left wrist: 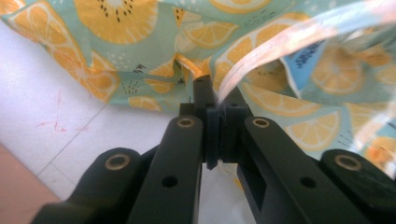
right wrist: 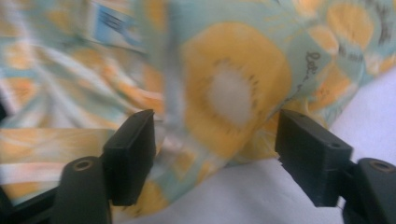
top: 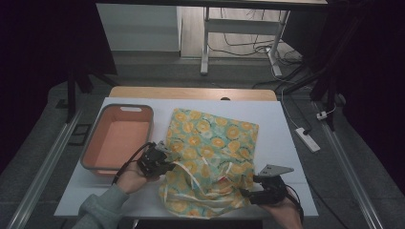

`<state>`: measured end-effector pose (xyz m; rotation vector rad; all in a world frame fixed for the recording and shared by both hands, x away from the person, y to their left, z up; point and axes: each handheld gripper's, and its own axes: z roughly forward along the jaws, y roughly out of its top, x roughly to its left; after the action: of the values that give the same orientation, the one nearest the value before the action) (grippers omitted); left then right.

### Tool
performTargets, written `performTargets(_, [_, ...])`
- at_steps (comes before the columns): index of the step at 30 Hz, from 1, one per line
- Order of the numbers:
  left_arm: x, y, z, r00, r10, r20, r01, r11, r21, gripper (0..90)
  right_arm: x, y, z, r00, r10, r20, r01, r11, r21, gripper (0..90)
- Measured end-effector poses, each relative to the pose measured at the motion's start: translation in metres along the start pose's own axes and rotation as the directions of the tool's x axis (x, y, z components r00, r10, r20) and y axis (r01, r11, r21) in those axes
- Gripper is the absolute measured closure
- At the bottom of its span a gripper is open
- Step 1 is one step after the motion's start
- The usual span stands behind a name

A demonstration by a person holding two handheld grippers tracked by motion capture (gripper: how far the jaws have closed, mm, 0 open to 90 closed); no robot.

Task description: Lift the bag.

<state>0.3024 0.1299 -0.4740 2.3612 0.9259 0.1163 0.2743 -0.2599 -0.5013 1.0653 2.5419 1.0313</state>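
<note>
The fruit-print cloth (top: 210, 157) is lying at the table's centre, its long axis running from six o'clock up to twelve, the gathered, ribboned end pointing toward the person. The left gripper (top: 162, 160) is clamping the cloth's nine-o'clock edge, jaws fully closed on fabric. The right gripper (top: 248, 193) is sitting at five o'clock, jaws standing wide, straddling a cloth fold without pressing. An orange bin (top: 93, 143) is resting at nine o'clock.

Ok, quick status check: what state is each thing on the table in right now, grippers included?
Lemon-print cloth: spread on the table, near edge rumpled, pale ribbons loose.
Orange bin: upright, empty, left of the cloth.
Left gripper: shut on the cloth's left edge by a ribbon.
Right gripper: open, jaws astride the cloth's near right corner, not yet pinching.
</note>
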Motion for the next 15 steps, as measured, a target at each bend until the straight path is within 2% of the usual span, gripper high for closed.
performTargets(2, [-0.001, -0.002, -0.005, 0.9999, 0.002, 0.013, -0.001, 0.9999, -0.013, 88.3, -0.002, 0.0, 0.006, 0.9995, 0.015, 0.028, -0.016, 0.999, 0.039, 49.3])
performTargets(3, [-0.001, -0.003, -0.008, 0.9999, 0.004, 0.017, -0.003, 0.9999, -0.016, 88.3, -0.004, 0.0, 0.009, 0.9992, 0.036, 0.016, -0.037, 0.997, 0.068, 62.6])
performTargets(5, [-0.002, -0.006, -0.013, 0.9994, 0.008, 0.034, -0.008, 0.9997, -0.022, 88.3, -0.003, 0.002, 0.008, 0.9993, 0.035, -0.013, -0.033, 0.992, 0.118, 81.3])
performTargets(7, [-0.002, -0.01, -0.021, 0.9989, 0.015, 0.044, -0.014, 0.9995, -0.03, 88.4, 0.002, 0.007, -0.006, 0.9997, 0.015, -0.02, -0.012, 0.99, 0.141, 87.8])
performTargets(9, [-0.001, -0.013, -0.03, 0.9974, 0.017, 0.07, -0.013, 0.9988, -0.047, 88.5, 0.006, 0.014, -0.025, 0.9987, 0.008, -0.051, -0.003, 0.995, 0.1, 88.5])
performTargets(11, [0.001, -0.016, -0.04, 0.9959, 0.005, 0.091, 0.003, 0.9968, -0.08, 88.6, 0.009, 0.021, -0.042, 0.9973, -0.014, -0.072, 0.016, 0.999, 0.032, 88.8])
performTargets(13, [0.005, -0.017, -0.051, 0.9941, -0.007, 0.108, 0.021, 0.9917, -0.127, 88.8, 0.011, 0.031, -0.056, 0.9971, -0.036, -0.067, 0.034, 0.999, -0.033, 88.8])
performTargets(15, [0.008, -0.016, -0.064, 0.9906, -0.01, 0.136, 0.036, 0.9821, -0.185, 88.8, 0.012, 0.04, -0.065, 0.9967, -0.059, -0.055, 0.054, 0.995, -0.088, 88.9])
